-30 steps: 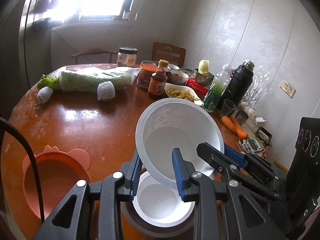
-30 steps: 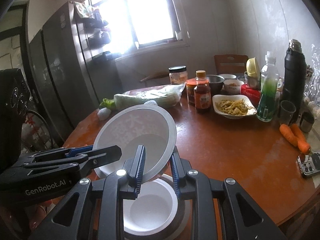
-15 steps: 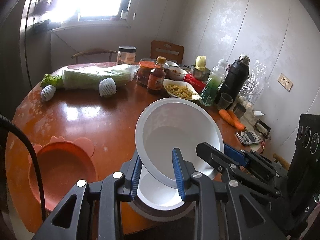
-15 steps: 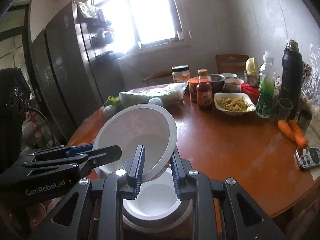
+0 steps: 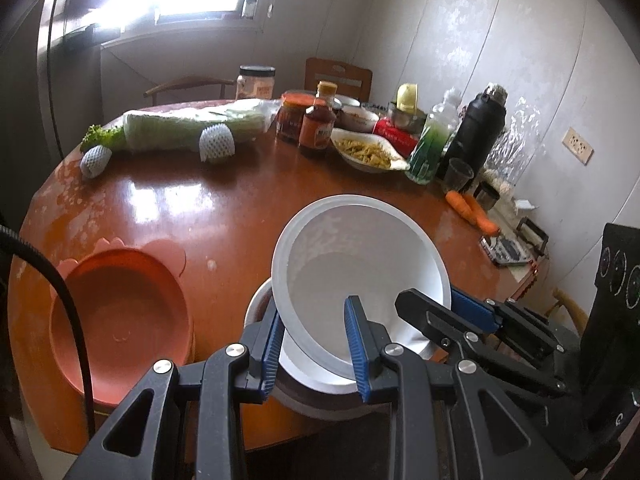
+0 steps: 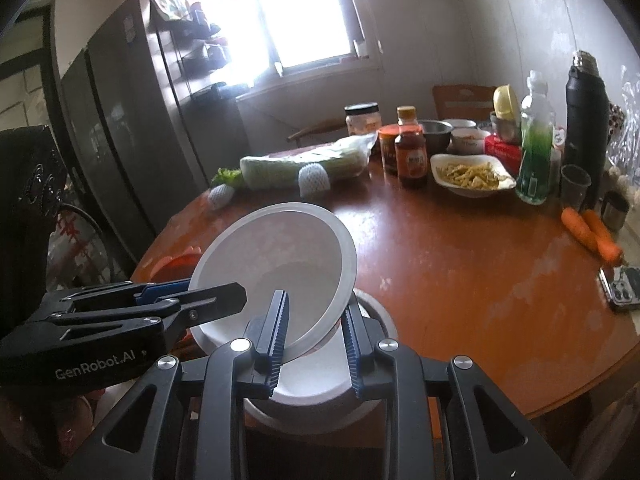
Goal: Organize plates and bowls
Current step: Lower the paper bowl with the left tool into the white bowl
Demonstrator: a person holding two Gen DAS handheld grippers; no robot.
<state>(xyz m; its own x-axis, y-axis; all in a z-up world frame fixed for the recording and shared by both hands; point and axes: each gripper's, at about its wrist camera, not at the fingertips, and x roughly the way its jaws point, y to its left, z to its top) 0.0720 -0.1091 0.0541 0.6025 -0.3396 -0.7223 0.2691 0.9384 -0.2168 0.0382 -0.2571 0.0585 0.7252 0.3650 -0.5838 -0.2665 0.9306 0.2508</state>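
Note:
A white bowl hangs tilted just above a second white bowl, which sits nested in a grey bowl at the table's near edge. My left gripper is shut on the held bowl's near left rim, one finger inside and one outside. At the opposite rim my right gripper is shut on the same bowl. An orange plate lies to the left of the stack.
The far half of the round brown table holds a wrapped cabbage, jars, a sauce bottle, a dish of food, a green bottle, a black flask, carrots and a phone. Chairs stand behind.
Both grippers have carried the tilted white bowl back toward the table's near edge and slightly lower. It now covers more of the stacked bowl below. Both grips look unchanged.

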